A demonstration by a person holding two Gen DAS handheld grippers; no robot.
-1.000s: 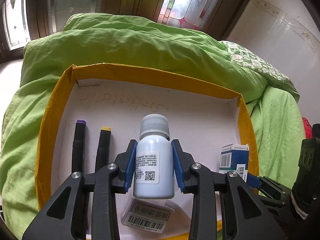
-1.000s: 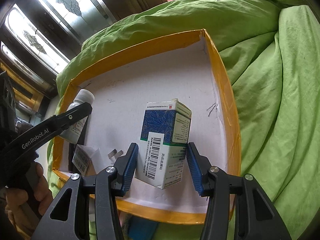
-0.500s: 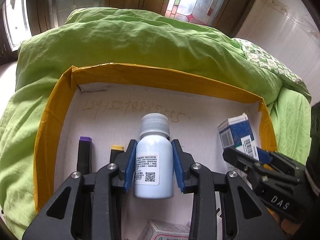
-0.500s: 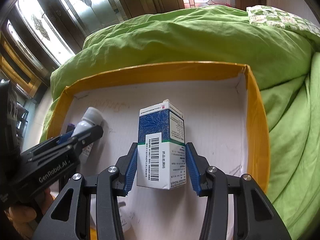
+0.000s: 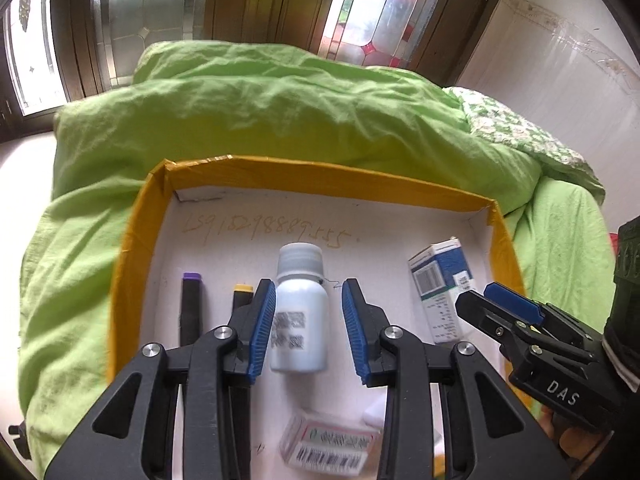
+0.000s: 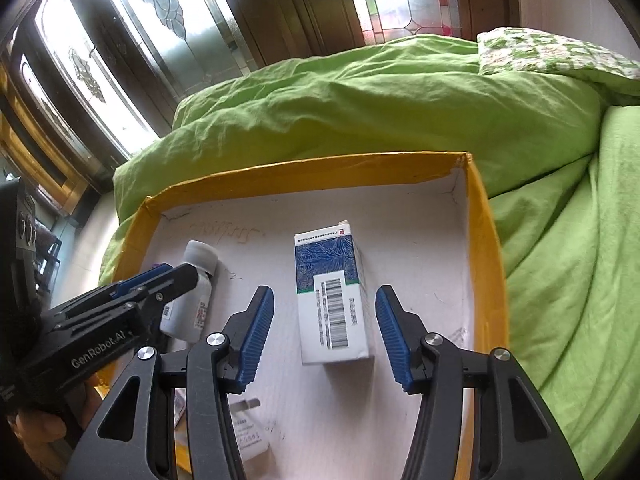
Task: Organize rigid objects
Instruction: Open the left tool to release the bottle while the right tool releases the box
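Left tool (image 5: pixel 308 322) angled down, pads apart, right tool (image 6: pixel 325 334) opening

Both views ride on the hand-held claws and look steeply down and forward into the yellow-edged box (image 5: pixel 132 240) lying on the bed's green duvet (image 5: pixel 280 112), with the stained-glass windows (image 5: pixel 384 4) beyond. The left wrist camera sits close over the box's near left part, facing its far wall. The right wrist camera sits close over the near right part, angled slightly toward the far right corner. They share the white box floor (image 6: pixel 416 240), the white bottle (image 5: pixel 300 312), the blue-and-white carton (image 6: pixel 332 300), and each shows the other claw at its edge.
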